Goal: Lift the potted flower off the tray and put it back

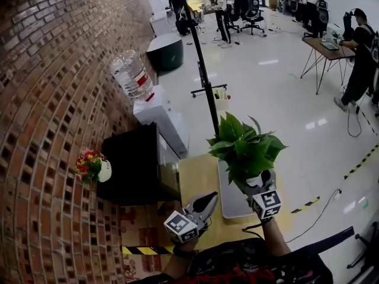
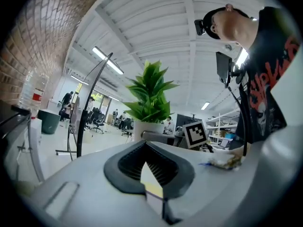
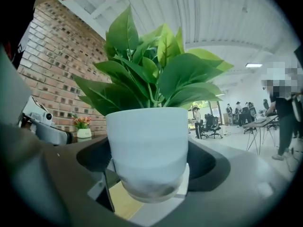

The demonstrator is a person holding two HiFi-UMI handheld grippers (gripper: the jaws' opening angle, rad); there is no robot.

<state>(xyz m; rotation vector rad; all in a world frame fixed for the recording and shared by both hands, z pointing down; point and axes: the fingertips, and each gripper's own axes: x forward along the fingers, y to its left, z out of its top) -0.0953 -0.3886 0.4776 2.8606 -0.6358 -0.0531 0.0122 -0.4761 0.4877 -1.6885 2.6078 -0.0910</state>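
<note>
Tabletop [image 1: 198, 173]: pale wood, set against the brick wall.

Tray [image 1: 231, 203]: flat and grey-white, lying on the tabletop in front of the person. Nothing stands on it.

Potted flower [image 1: 244, 148]: upright, and it looks to be in the air above the tray. Tray and wood show beneath the pot's base in the right gripper view. Judgement: this is the lift, with the return to the tray not yet done.

Right hand-held gripper [image 1: 259, 184]: pinching the white pot low on its wall, one jaw on each side. This probably keeps the leaves clear and the pot level.

Left hand-held gripper [image 1: 211, 199]: jaws pressed together on nothing. It is low over the tabletop just left of the tray and apart from the pot, so it looks idle.
</note>
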